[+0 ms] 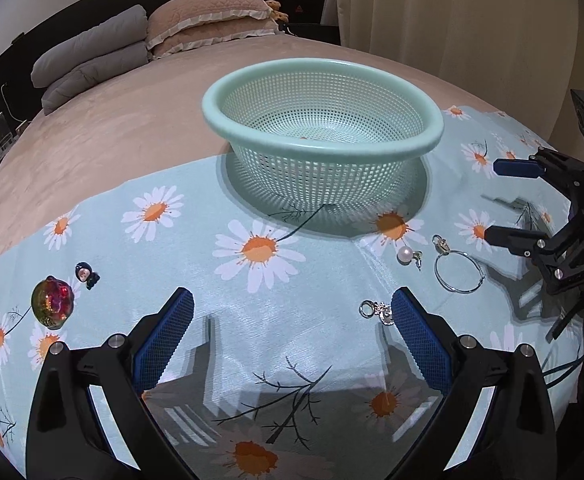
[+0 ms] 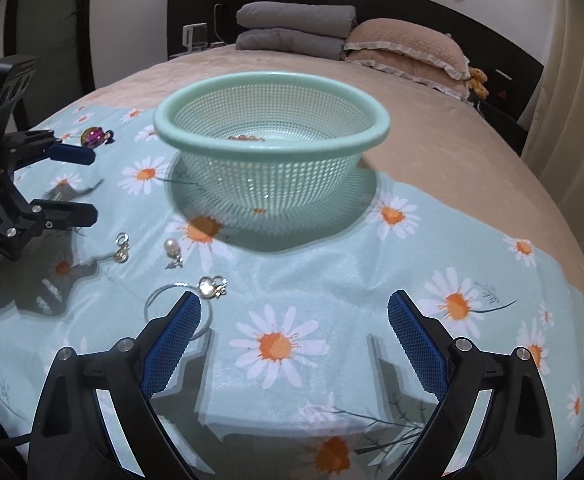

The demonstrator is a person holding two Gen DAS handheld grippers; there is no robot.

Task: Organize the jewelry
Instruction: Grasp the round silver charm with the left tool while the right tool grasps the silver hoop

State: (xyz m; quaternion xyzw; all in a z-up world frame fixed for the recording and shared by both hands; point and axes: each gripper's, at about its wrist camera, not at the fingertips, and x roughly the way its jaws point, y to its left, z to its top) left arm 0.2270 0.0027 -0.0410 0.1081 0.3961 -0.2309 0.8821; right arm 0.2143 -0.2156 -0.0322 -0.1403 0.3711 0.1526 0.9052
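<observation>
Two grippers hang over a daisy-print cloth (image 1: pixel 311 312), both with jaws spread wide and nothing between the pads. Left gripper (image 1: pixel 292 310): a small silver charm (image 1: pixel 377 311) lies just inside its right fingertip, nearly touching the blue pad. Ahead and to the right of that tip rest a pearl earring (image 1: pixel 407 256) and, just beside it, a thin silver hoop (image 1: pixel 457 270) with a clasp at its far end. Well off to the left of the left fingertip sit an iridescent red-green bead (image 1: pixel 52 302) and a small dark figurine charm (image 1: pixel 87 275), close together. A mint-green perforated basket (image 1: pixel 319 116) stands straight ahead, beyond both fingertips; some small orange-brown item shows inside, too indistinct to identify. Right gripper (image 2: pixel 293 312): the hoop (image 2: pixel 160 296) lies partly under its left fingertip, its crystal clasp (image 2: pixel 212 286) just ahead of that pad. The pearl earring (image 2: pixel 172 250) and silver charm (image 2: pixel 122 248) lie farther ahead to the left, toward the left gripper (image 2: pixel 92 184). The basket (image 2: pixel 272 120) stands ahead, centred.
</observation>
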